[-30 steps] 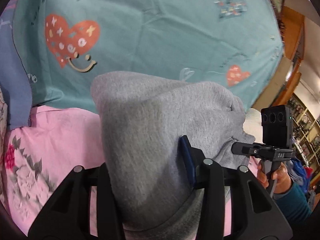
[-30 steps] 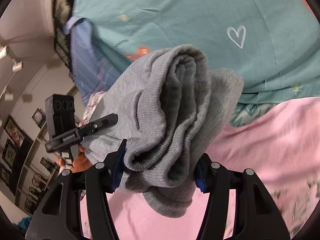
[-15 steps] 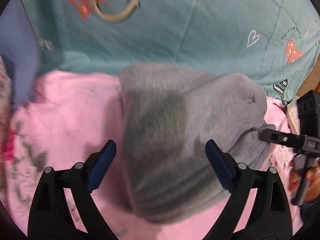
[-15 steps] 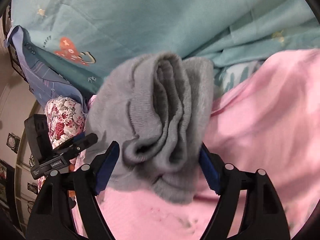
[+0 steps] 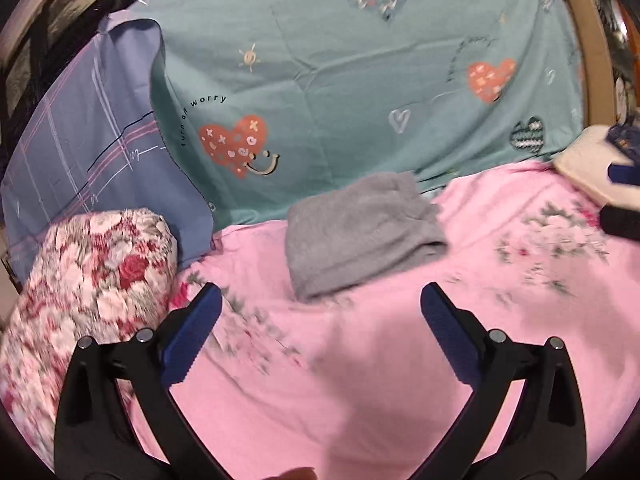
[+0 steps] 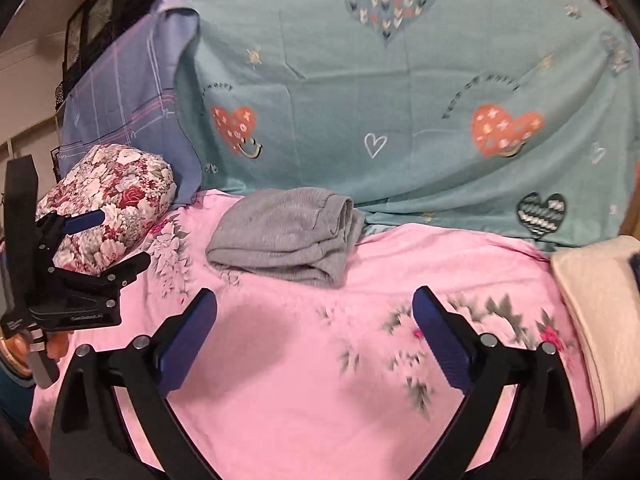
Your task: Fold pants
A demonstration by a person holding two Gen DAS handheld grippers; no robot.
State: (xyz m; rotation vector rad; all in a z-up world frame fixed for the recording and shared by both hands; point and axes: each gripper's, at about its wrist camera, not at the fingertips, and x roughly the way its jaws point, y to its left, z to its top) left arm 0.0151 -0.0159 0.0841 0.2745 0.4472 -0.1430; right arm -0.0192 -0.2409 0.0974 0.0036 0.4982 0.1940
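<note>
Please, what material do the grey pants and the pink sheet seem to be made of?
The grey pants look like soft knitted jersey, probably cotton fleece: a matte, slightly fuzzy surface and a ribbed band at the folded end. The pink sheet looks like thin smooth woven cloth with a printed flower pattern; the exact fibre cannot be told.

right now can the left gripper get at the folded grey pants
Probably yes: the left gripper is open, and only bare pink sheet lies between it and the grey pants.

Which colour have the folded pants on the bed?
Plain grey; the folded pants show most sharply in the right wrist view.
</note>
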